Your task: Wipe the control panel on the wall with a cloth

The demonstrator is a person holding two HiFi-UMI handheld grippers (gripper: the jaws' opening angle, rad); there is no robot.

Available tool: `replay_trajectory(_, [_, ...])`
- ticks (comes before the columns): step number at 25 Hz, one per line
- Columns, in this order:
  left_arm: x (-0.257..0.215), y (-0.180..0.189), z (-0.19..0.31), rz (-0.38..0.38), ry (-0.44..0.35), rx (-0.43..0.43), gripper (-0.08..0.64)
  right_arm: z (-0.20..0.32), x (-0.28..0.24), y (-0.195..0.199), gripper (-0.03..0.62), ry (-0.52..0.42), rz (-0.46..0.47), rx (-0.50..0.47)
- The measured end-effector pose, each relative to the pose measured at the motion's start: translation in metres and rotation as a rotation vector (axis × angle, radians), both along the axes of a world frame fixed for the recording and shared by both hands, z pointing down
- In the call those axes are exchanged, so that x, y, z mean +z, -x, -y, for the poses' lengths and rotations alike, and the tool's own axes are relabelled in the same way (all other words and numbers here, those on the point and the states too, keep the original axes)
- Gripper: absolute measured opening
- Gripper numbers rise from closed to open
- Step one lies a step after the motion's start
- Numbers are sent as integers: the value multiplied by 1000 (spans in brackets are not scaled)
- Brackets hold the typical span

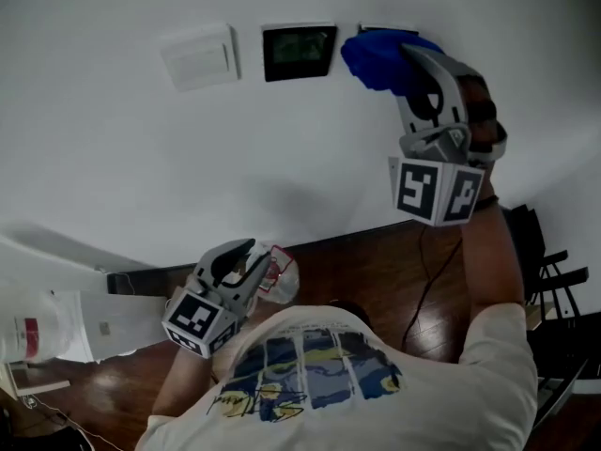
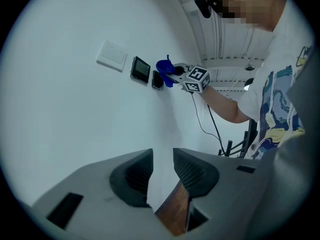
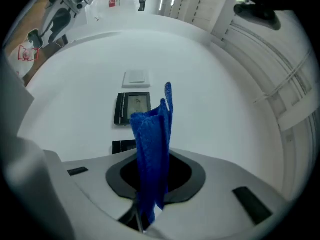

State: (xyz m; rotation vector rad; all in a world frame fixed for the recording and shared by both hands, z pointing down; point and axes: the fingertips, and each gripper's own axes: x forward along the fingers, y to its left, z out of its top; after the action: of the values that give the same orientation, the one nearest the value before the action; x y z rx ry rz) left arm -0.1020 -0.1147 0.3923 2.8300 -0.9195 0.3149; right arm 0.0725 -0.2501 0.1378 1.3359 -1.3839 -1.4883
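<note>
Three plates sit in a row on the white wall: a white switch plate, a black control panel with a small screen, and a small dark panel. In the head view the blue cloth covers most of that small panel. My right gripper is raised to the wall, shut on the blue cloth, which stands up between its jaws and touches the wall at the small panel. My left gripper hangs low near the person's chest, open by a narrow gap with nothing in it.
A clear plastic thing with red print shows beside the left gripper's tips. A white container with a red label stands at lower left. A black frame and a hanging cable are at right, above the wooden floor.
</note>
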Motion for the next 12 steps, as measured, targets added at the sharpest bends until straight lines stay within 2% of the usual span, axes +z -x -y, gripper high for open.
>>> replay_trajectory(5, [-1, -11, -13, -33, 15, -55, 124, 16, 24, -7, 83, 55, -24, -4])
replay_trajectory(9, [5, -20, -14, -19, 22, -71, 124, 21, 55, -8, 83, 119, -33, -44])
replay_trajectory(12, [2, -31, -9, -38, 32, -94, 124, 22, 76, -6, 83, 152, -28, -74])
